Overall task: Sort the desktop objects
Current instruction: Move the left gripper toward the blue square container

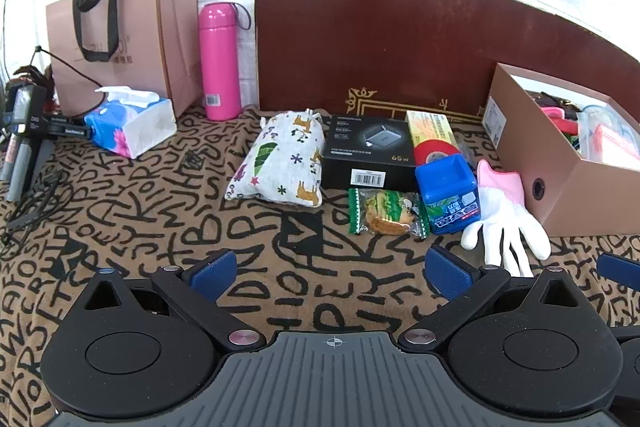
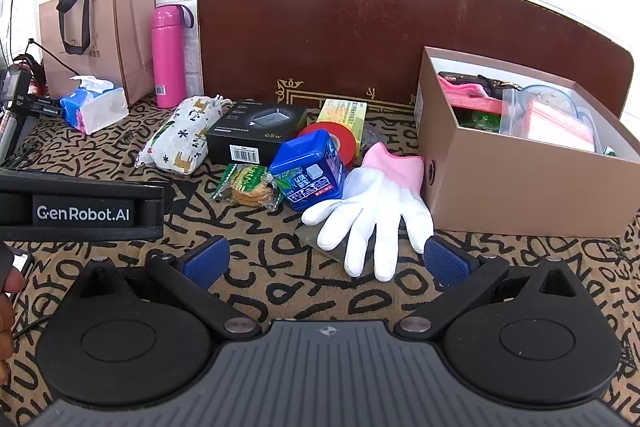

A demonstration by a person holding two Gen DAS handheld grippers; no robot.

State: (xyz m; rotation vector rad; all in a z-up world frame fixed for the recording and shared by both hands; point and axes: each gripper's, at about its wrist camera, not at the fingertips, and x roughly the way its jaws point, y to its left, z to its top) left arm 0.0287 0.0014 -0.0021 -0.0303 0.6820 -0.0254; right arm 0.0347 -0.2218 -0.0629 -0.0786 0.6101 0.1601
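- "GenRobot.AI" stands in white letters on the side of the left gripper [image 2: 82, 213], seen from the right wrist.
- "65w" stands in gold on the lid of the black charger box [image 1: 366, 151], with a barcode sticker on its front edge.
- The brown cloth [image 1: 160, 227] carries scattered black capital letters.
- Print on the blue container [image 2: 310, 171] cannot be read.

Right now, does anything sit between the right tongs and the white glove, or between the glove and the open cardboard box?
Nothing visible does. The right tongs stand open just short of the white glove, with only patterned cloth between. The glove's pink cuff lies beside the cardboard box; only the box wall must be cleared.
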